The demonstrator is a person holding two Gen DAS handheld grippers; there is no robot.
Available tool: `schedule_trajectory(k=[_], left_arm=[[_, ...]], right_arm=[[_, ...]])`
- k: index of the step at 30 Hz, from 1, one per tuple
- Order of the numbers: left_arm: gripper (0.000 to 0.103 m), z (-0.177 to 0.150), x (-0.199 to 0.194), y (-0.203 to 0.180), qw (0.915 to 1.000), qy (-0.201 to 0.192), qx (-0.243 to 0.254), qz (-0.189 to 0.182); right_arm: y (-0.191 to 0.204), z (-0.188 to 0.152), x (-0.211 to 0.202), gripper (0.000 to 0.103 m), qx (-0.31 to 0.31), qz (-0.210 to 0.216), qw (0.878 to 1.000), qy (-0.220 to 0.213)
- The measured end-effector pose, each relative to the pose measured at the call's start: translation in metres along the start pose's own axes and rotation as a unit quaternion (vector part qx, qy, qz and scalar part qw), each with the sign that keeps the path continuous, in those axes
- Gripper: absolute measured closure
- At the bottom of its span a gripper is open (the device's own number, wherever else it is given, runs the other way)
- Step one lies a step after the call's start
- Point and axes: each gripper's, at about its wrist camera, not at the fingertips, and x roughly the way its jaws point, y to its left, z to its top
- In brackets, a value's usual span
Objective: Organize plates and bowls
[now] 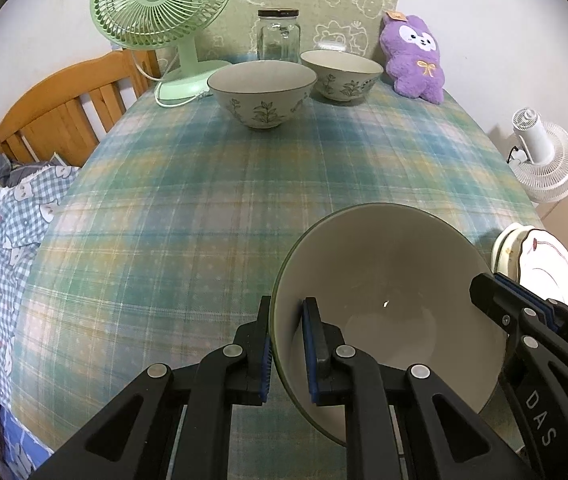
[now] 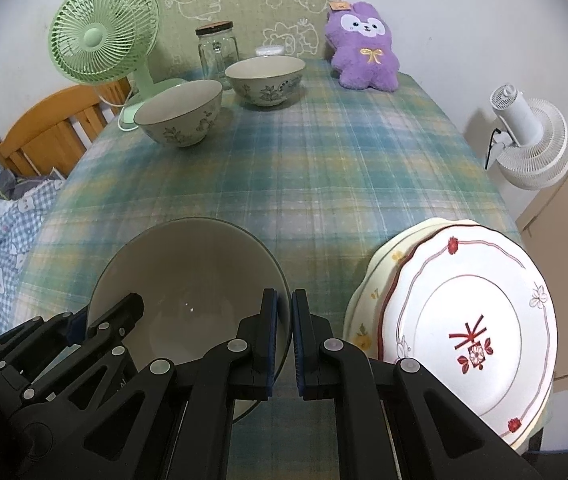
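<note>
A large plain grey bowl (image 1: 388,300) sits near the table's front edge, held at opposite sides. My left gripper (image 1: 288,312) is shut on its left rim, one finger inside and one outside. My right gripper (image 2: 285,298) is shut on the right rim of the same bowl (image 2: 187,280). Each gripper shows in the other's view: right gripper (image 1: 492,282), left gripper (image 2: 101,312). I cannot tell whether the bowl touches the cloth. Two leaf-patterned bowls (image 1: 261,94) (image 1: 342,74) stand at the far end. A stack of plates (image 2: 468,320), with a red-patterned white plate on top, lies right of the held bowl.
The table wears a green-blue plaid cloth (image 1: 203,200). At the back stand a green desk fan (image 1: 159,12), a glass jar (image 1: 278,36) and a purple plush toy (image 1: 414,58). A white fan (image 2: 532,140) is off the right edge. A wooden bed frame (image 1: 63,108) and bedding lie left.
</note>
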Motion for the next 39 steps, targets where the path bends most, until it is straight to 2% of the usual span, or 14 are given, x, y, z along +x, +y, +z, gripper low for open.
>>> schedule_trajectory(k=[4,6,8,10,11,12,14,17,21,29,34,39], left_arm=[[0.092,0.001,0.001,-0.001,1.0000,0.002,-0.001,-0.002],[0.087,0.001,0.002,0.001,1.0000,0.007,-0.004,-0.005],[0.073,0.001,0.004,0.001,0.9999,0.014,-0.006,-0.007],[0.065,0.000,0.002,0.001,0.9998,0.015,-0.007,-0.009],[0.059,0.000,0.001,0.001,0.9998,0.014,-0.007,-0.008],[0.057,0.000,0.000,0.002,0.9998,0.014,-0.007,-0.010],[0.049,0.001,-0.002,0.004,0.9998,0.013,-0.014,-0.004],[0.039,0.004,-0.006,0.007,0.9997,0.011,-0.020,-0.003],[0.033,0.010,-0.015,0.008,0.9999,0.002,-0.016,0.001],[0.027,0.021,-0.042,0.012,0.9997,-0.012,-0.018,0.009],[0.026,0.031,-0.065,0.012,0.9994,-0.026,-0.024,0.001],[0.019,0.043,-0.088,0.012,0.9984,-0.049,-0.029,0.006]], right_arm=[[-0.001,0.002,0.002,0.093,0.001,0.001,1.000,0.007],[-0.001,0.003,0.002,0.093,0.002,0.003,1.000,0.008],[0.000,0.004,0.002,0.093,-0.005,0.000,1.000,0.011],[0.000,0.004,0.003,0.090,-0.008,0.000,1.000,0.018],[0.000,0.004,0.004,0.080,-0.008,0.001,1.000,0.022],[-0.001,0.004,0.005,0.064,-0.006,-0.001,1.000,0.026],[-0.007,0.005,0.006,0.057,0.008,-0.008,0.999,0.032],[-0.012,0.006,0.002,0.052,0.014,-0.009,0.999,0.033],[-0.014,0.010,-0.008,0.048,0.012,-0.006,1.000,0.026],[-0.020,0.023,-0.037,0.030,0.026,0.000,1.000,0.001],[-0.022,0.035,-0.061,0.029,0.032,0.006,0.999,-0.019],[-0.022,0.048,-0.086,0.029,0.028,0.005,0.999,-0.040]])
